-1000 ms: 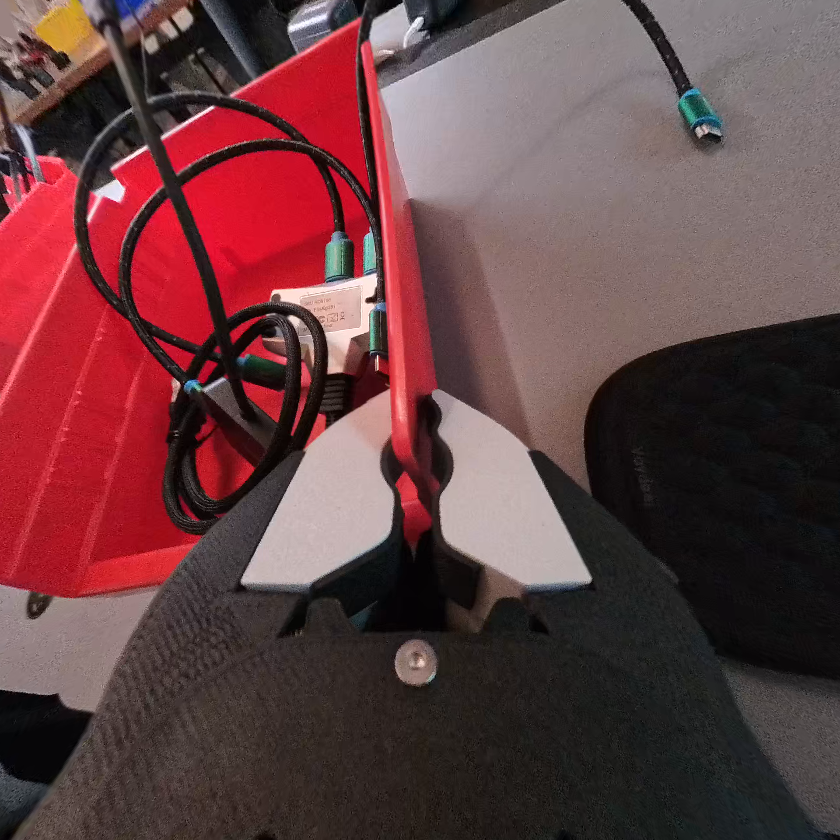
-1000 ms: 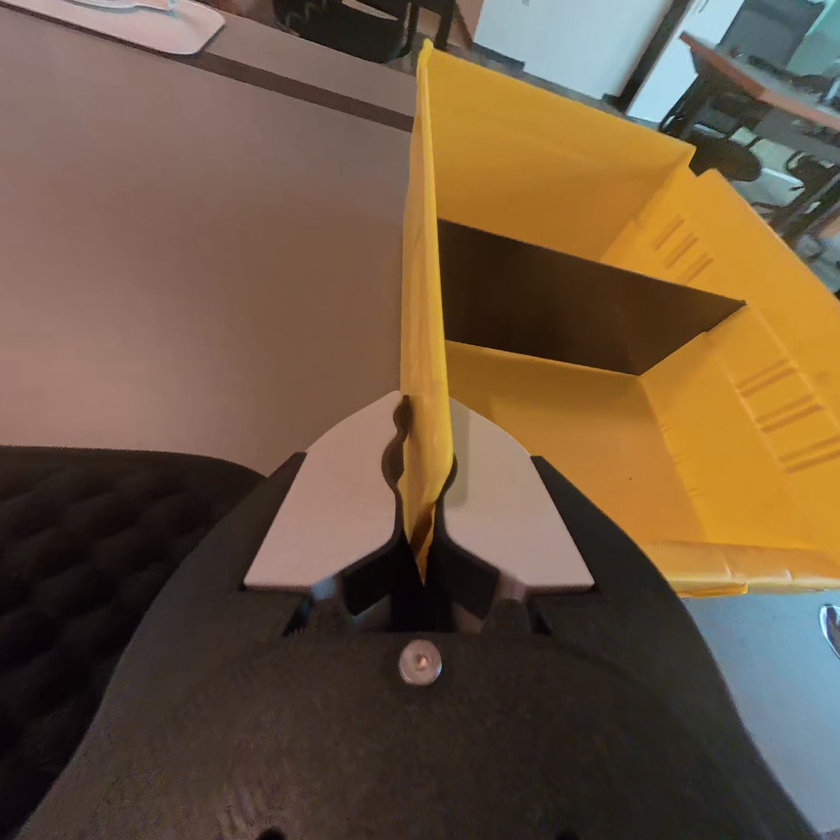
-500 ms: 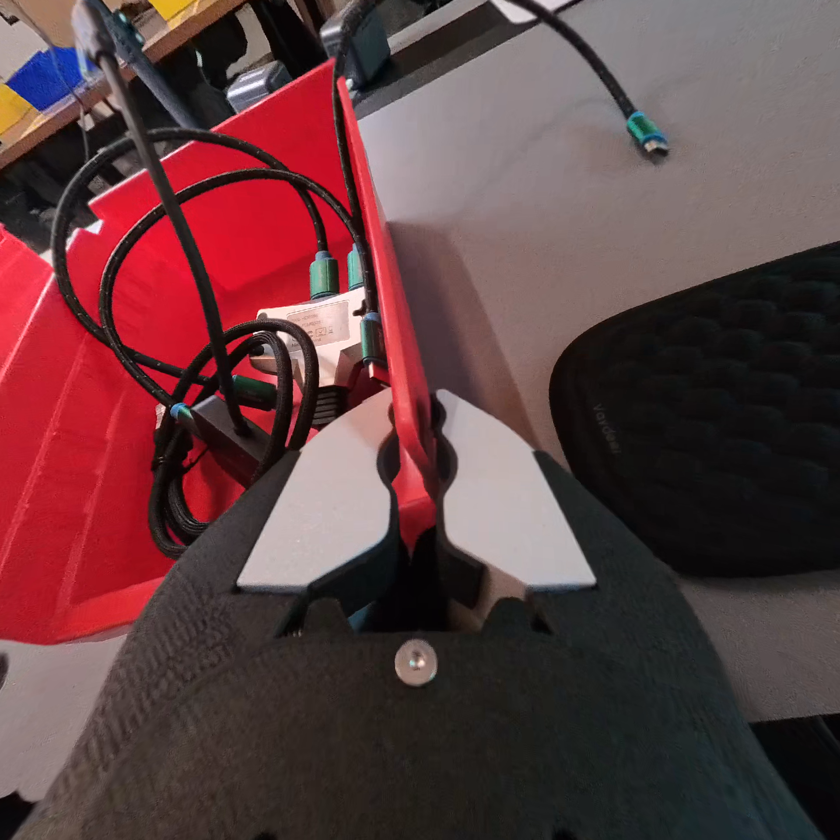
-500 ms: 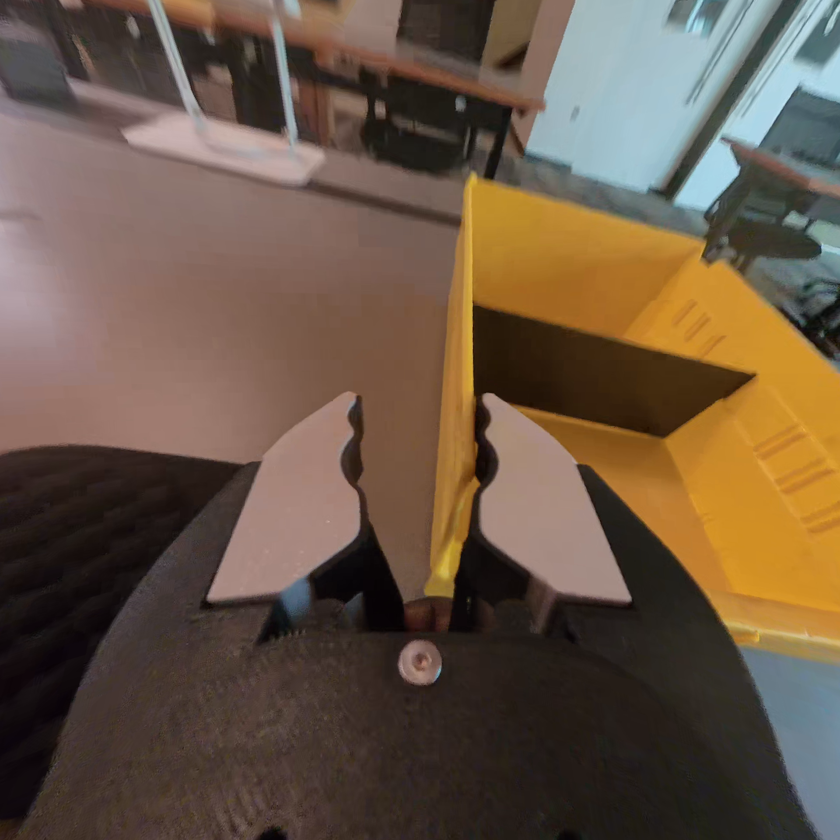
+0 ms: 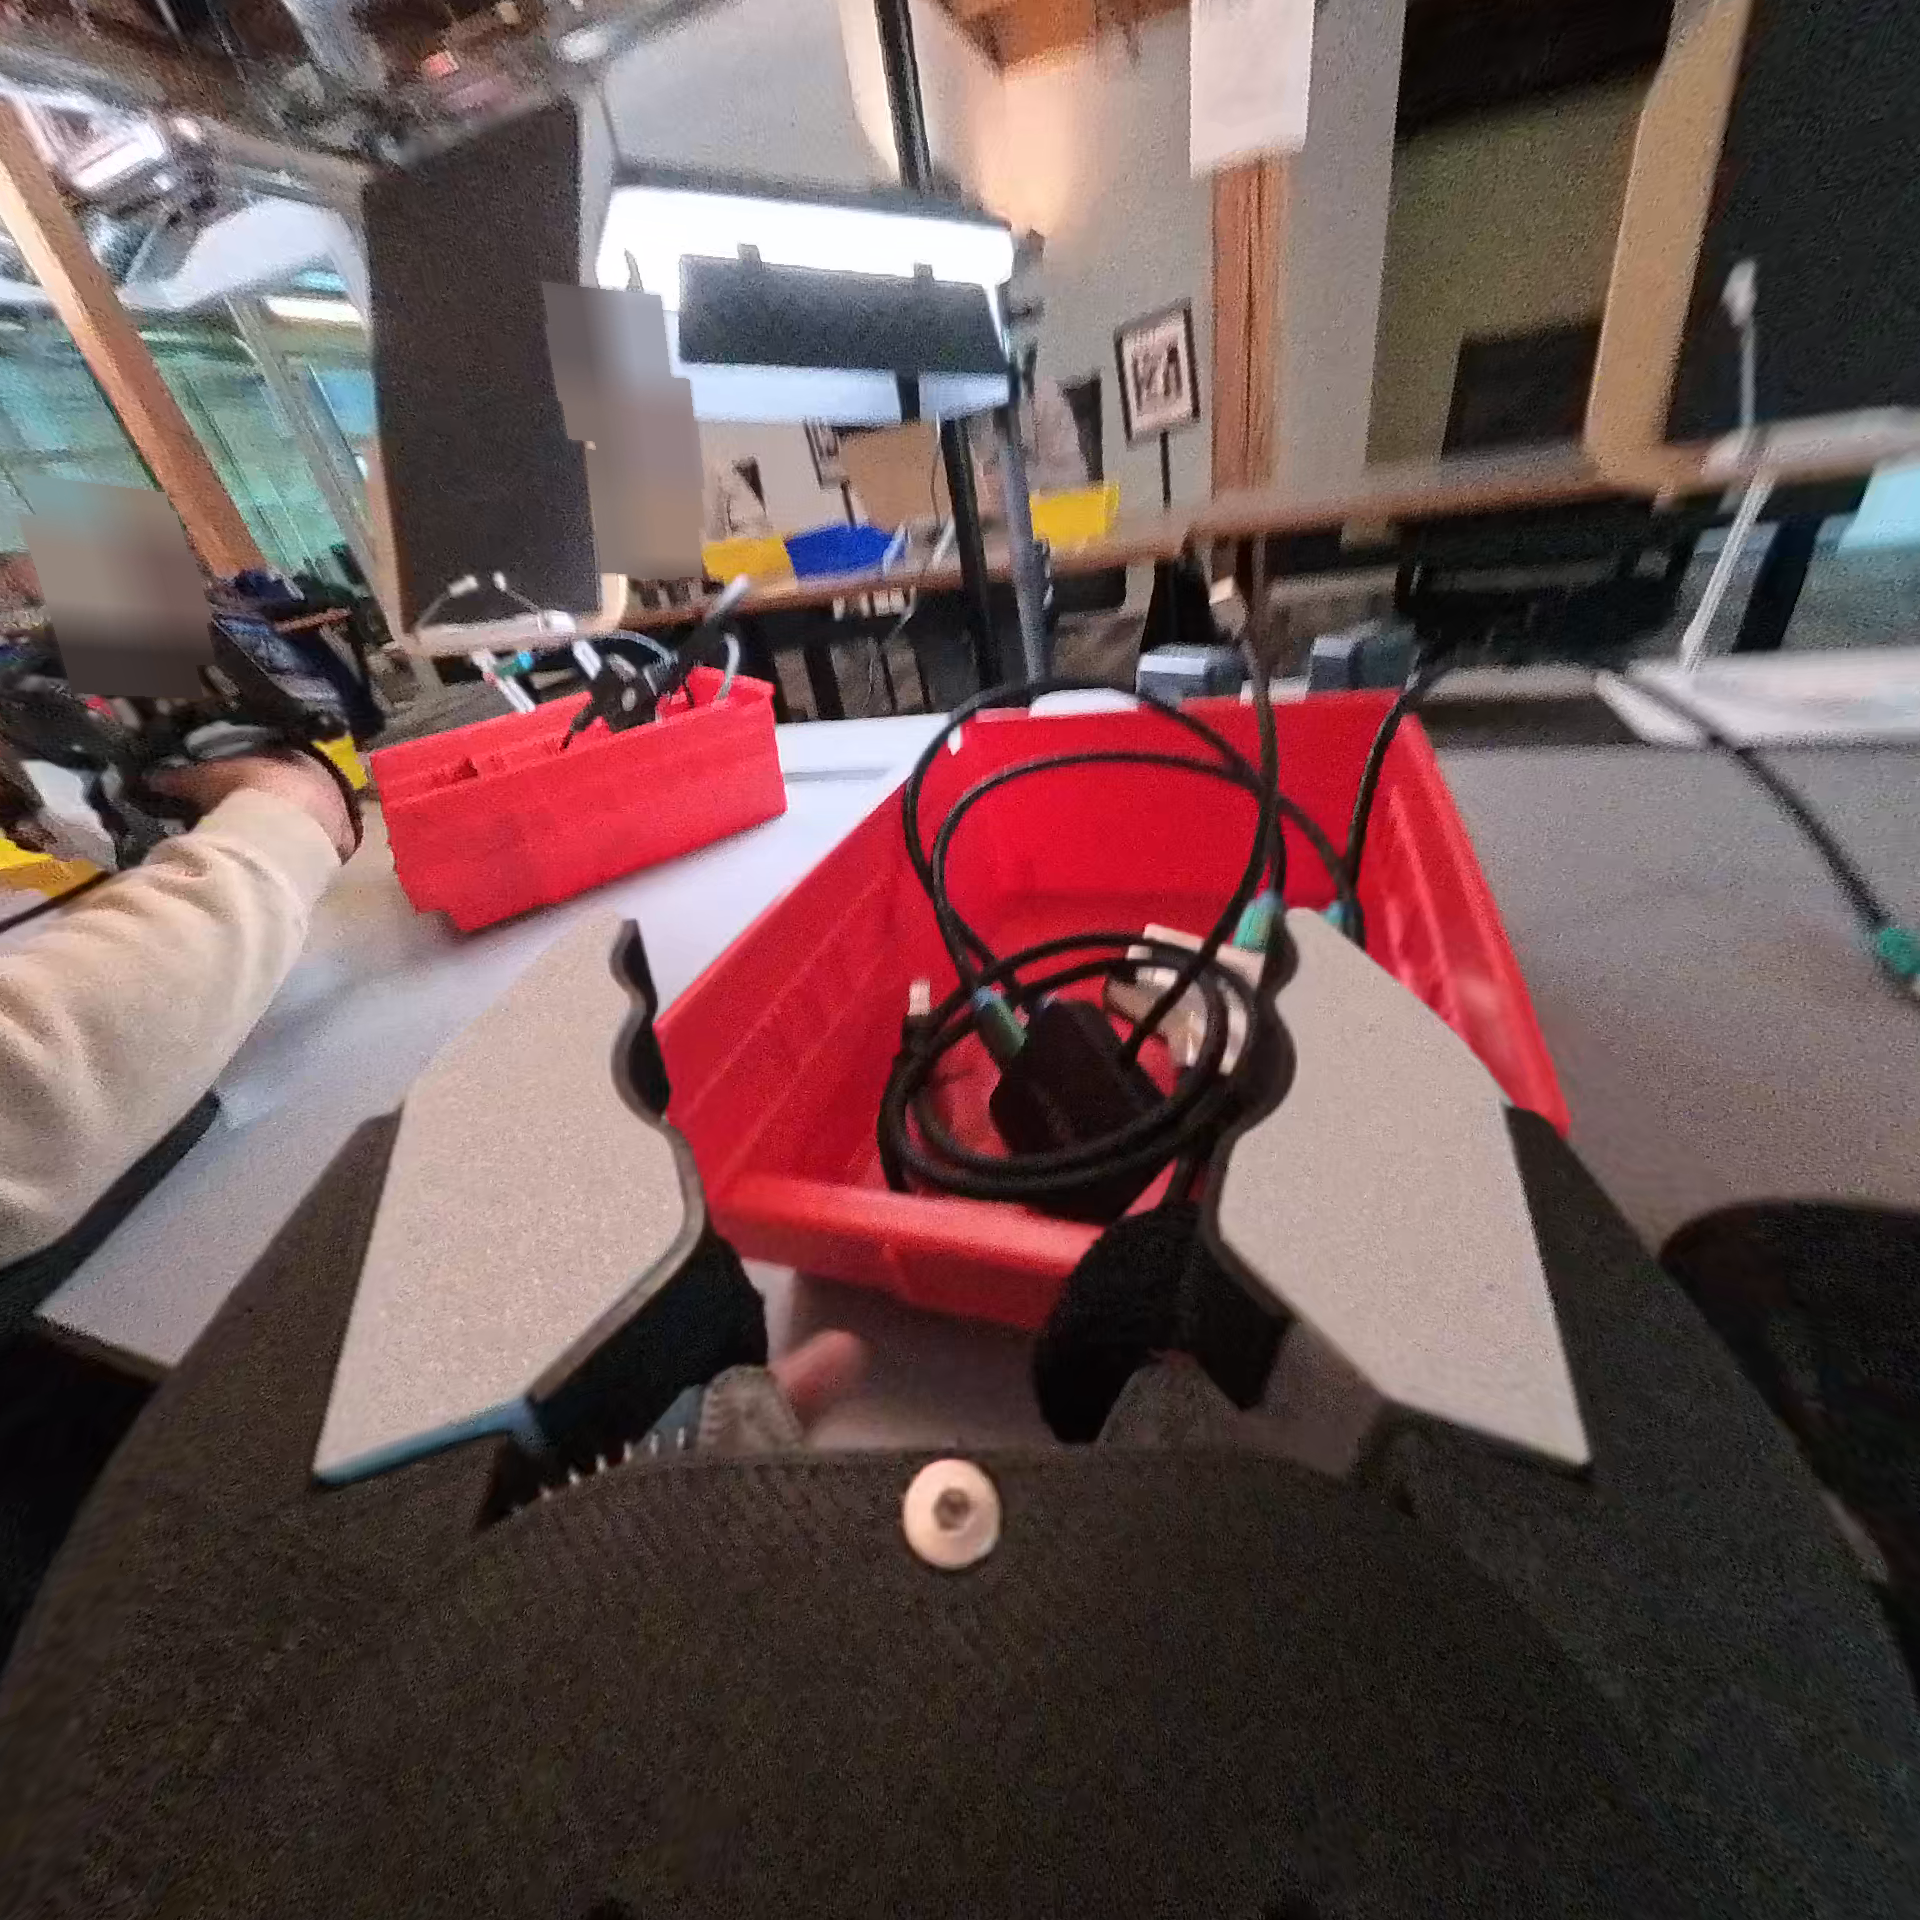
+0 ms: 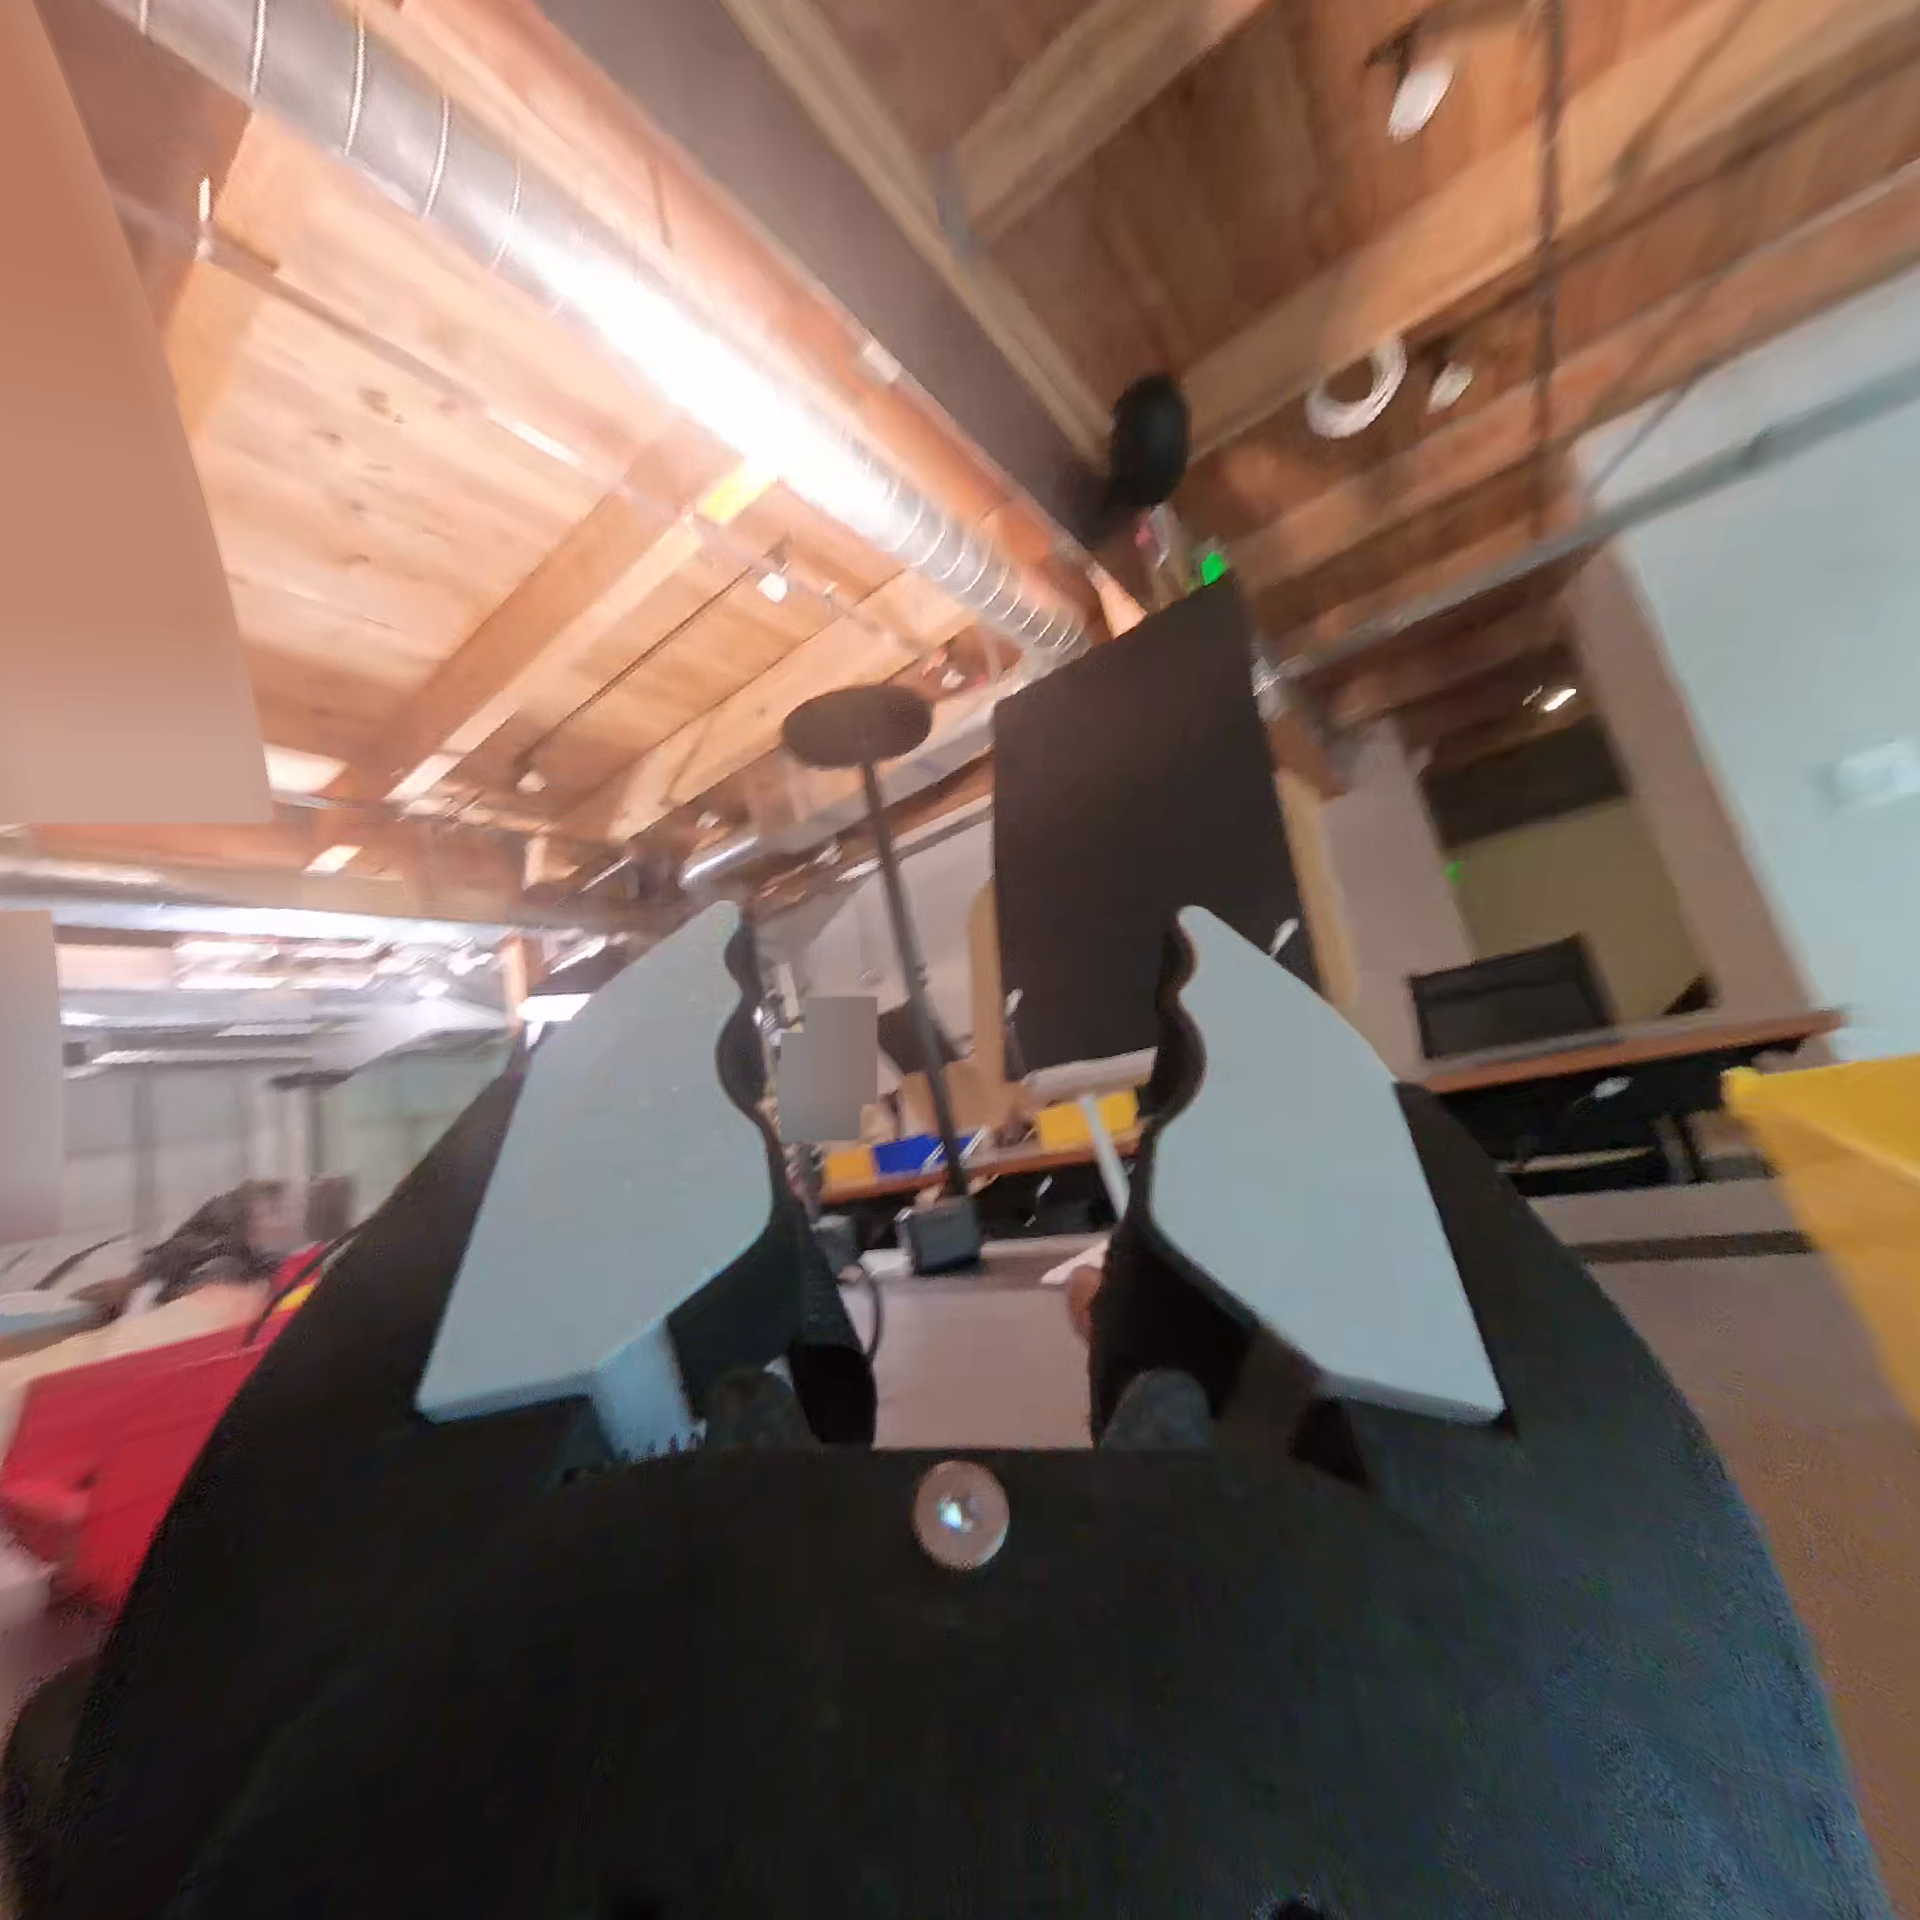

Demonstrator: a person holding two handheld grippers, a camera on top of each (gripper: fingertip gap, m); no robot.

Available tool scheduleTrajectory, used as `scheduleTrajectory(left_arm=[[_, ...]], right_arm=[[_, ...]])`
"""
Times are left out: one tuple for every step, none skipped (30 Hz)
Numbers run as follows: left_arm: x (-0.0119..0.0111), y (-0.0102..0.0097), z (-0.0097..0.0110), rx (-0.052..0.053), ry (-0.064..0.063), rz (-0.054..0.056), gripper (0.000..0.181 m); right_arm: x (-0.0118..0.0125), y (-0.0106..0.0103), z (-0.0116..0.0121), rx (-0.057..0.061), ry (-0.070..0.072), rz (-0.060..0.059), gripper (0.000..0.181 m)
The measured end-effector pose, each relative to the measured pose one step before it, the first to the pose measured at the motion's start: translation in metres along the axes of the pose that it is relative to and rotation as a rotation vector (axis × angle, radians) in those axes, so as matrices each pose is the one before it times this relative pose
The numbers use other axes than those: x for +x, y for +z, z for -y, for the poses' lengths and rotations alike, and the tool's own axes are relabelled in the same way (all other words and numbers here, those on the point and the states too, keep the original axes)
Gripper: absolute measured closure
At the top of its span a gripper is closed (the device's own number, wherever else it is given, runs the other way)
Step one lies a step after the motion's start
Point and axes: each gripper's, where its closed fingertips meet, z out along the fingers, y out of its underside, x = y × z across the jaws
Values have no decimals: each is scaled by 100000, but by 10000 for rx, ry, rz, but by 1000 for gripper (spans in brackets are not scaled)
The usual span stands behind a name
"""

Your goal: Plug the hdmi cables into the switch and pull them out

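Observation:
In the left wrist view my left gripper [image 5: 956, 935] is open and empty, held just in front of a red bin [image 5: 821, 1049] on the grey table. In the bin lie coiled black HDMI cables [image 5: 1049, 1164], a pale switch [image 5: 1169, 971] with green-collared plugs [image 5: 1259, 923] in it, and a black box [image 5: 1070, 1086]. One loose green-collared plug [image 5: 1896, 951] lies on the table to the right. My right gripper [image 6: 956, 920] is open and empty, tilted up toward the ceiling. A corner of a yellow bin [image 6: 1849, 1195] shows at its right.
A second red bin [image 5: 571, 821] stands at the back left, next to a person's sleeved arm [image 5: 135, 997]. A black pad [image 5: 1808, 1351] lies at the near right. Lamp stands and desks fill the background. A red shape [image 6: 94, 1455] shows at the right wrist view's lower left.
My left gripper has let go of the red bin's wall, opened wide and drawn back. My right gripper, off the yellow bin's wall, has opened wider and swung up toward the ceiling.

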Motion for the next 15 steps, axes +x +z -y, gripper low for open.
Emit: scheduleTrajectory(left_arm=[[100,21,-1424,-849,760,-70,70],[83,49,-1057,-629,628,69,70],[175,115,-631,-380,433,112,70],[480,155,-354,-242,290,-27,70],[721,141,-118,-153,150,-184,71],[794,141,39,-75,58,-265,75],[753,165,98,-42,49,-267,81],[680,164,2,-85,97,-245,87],[467,141,-160,-169,142,-151,91],[155,76,-315,-255,199,2,93],[181,120,-352,-275,261,36,96],[289,112,-240,-187,268,-69,102],[360,125,-25,-38,208,-185,104],[319,174,215,98,2,-263,107],[216,245,361,163,-251,-275,112]], right_arm=[[-164,193,-334,-348,72,190,103],[182,-30,-62,-48,-178,-70,104],[275,-131,234,209,-167,-168,105],[163,-132,350,214,26,-90,107],[36,-90,324,183,96,1,108],[57,-60,151,94,82,-5,110],[130,-24,-32,-15,94,-33,110],[115,17,-96,-55,96,-27,110],[107,18,-64,-38,66,-42,110],[107,2,-42,-20,8,-52,110],[74,-1,-50,-29,-9,-35,111],[44,12,-71,-42,4,-12,111],[-2,14,-59,-37,33,18,111],[-22,5,-58,-30,61,32,112],[-9,4,-37,-26,52,22,112]])
